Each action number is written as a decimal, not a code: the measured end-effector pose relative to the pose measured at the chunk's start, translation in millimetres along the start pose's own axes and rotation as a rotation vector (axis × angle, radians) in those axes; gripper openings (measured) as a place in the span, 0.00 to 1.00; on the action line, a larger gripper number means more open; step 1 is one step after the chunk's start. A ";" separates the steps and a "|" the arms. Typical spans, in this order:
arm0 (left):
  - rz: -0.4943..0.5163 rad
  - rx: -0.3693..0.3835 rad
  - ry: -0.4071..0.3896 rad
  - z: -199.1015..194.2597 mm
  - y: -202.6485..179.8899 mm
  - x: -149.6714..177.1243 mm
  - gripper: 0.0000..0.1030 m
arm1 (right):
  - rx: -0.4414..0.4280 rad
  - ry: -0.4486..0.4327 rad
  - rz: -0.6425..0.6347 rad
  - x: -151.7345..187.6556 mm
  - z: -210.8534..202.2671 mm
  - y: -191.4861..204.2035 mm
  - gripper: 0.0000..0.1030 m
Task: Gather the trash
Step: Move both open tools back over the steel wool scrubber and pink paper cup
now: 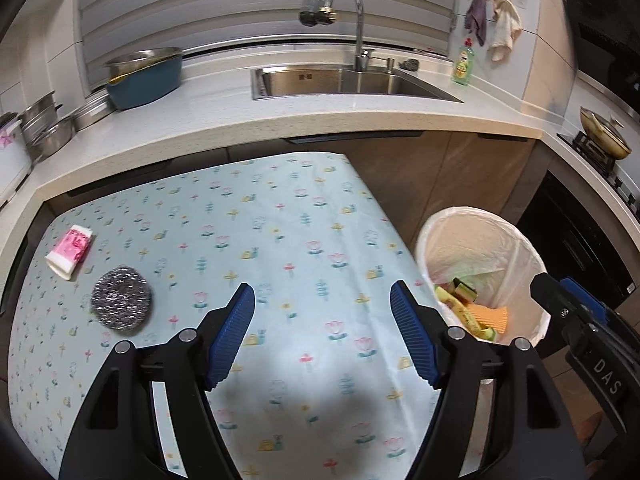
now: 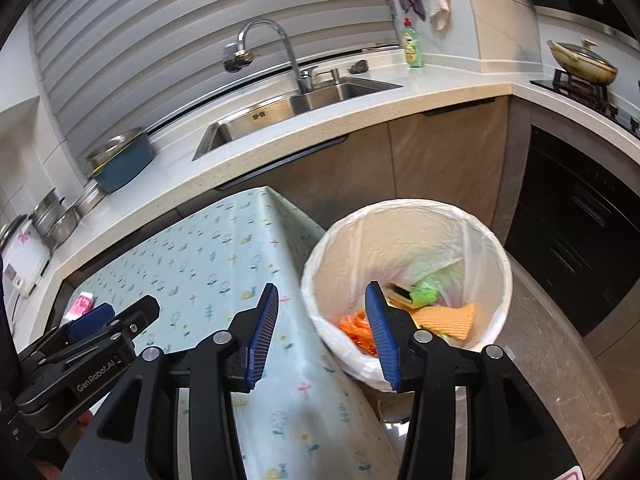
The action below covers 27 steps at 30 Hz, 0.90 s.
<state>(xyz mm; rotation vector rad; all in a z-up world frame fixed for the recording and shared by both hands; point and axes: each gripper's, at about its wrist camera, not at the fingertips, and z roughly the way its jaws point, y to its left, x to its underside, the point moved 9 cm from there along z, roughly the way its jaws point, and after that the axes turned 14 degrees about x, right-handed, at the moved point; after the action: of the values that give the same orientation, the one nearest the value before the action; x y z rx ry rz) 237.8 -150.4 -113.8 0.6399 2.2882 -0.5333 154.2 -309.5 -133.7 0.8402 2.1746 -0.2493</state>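
Note:
A steel wool scourer (image 1: 121, 305) and a pink and white packet (image 1: 70, 251) lie on the flowered tablecloth (image 1: 280, 240) at its left side. My left gripper (image 1: 322, 302) hangs open over the cloth, right of the scourer, with nothing between its pads. A round bin lined with a white bag (image 2: 404, 216) stands on the floor off the table's right edge; it holds sponges, an orange cloth (image 2: 448, 318) and orange scraps (image 2: 356, 330). My right gripper (image 2: 322, 306) is open at the bin's near rim, empty. The bin (image 1: 440, 224) and the right gripper's fingers (image 1: 552, 292) also show in the left wrist view.
Behind the table runs a pale counter (image 1: 320, 120) with a steel sink (image 1: 344, 82), a tap (image 1: 352, 8), a blue basin (image 1: 144, 76) and metal pots (image 1: 48, 128). A green dish soap bottle (image 1: 464, 62) stands right of the sink. A pan (image 2: 584, 62) sits on the hob; a dark oven (image 2: 580, 232) is right of the bin.

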 end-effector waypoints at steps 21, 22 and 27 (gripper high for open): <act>-0.174 -0.180 -0.045 -65.7 166.4 30.7 0.72 | -0.148 0.015 -0.208 36.9 -30.0 161.2 0.58; -0.185 -0.191 -0.046 -69.3 176.1 32.7 0.72 | -0.156 0.017 -0.220 40.0 -31.1 170.7 0.58; -0.228 -0.234 -0.053 -84.3 221.0 41.2 0.74 | -0.202 0.032 -0.279 57.1 -35.6 219.3 0.62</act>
<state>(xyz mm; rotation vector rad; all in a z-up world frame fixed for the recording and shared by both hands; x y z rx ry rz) 296.1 82.0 -128.5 0.2503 2.3414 -0.3733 246.0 -99.3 -131.7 0.4308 2.2989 -0.1510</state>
